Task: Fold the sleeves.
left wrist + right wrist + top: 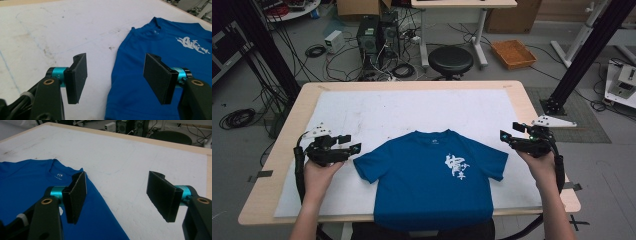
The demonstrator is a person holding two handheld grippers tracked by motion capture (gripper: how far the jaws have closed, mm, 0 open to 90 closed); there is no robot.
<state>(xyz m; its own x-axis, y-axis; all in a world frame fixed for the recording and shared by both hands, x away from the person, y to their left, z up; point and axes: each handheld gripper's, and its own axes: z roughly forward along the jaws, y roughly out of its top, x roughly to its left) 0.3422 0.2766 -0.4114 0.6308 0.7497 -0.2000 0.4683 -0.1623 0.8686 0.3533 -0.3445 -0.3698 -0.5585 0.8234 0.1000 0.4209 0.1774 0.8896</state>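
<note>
- A blue T-shirt (432, 177) lies flat, front up, on the white sheet (412, 110) that covers the wooden table (287, 130). Its collar points to 12 o'clock and its hem hangs over the table's near edge at 6 o'clock.
- A white printed design (457, 166) sits on the chest, toward 3 o'clock from the shirt's middle.
- The left gripper (346, 144) is held above the sheet at 9 o'clock from the shirt, just beside the tip of that sleeve and apart from it. Its jaws stand spread, with nothing between them.
- In the left gripper view the left gripper (115, 75) looks along the sheet: one pad is over bare white sheet, the other over blue cloth, and the shirt's side edge runs between them below.
- The right gripper (510, 135) is held at 3 o'clock from the shirt, just beside the other sleeve. Its jaws are likewise spread and hold nothing.
- In the right gripper view the right gripper (116, 196) has the shirt's shoulder and sleeve under one pad and bare sheet under the other.
- Beyond the table at 12 o'clock stands a round black stool (450, 60); an orange tray (513, 53) lies on the floor at about 1 o'clock.
</note>
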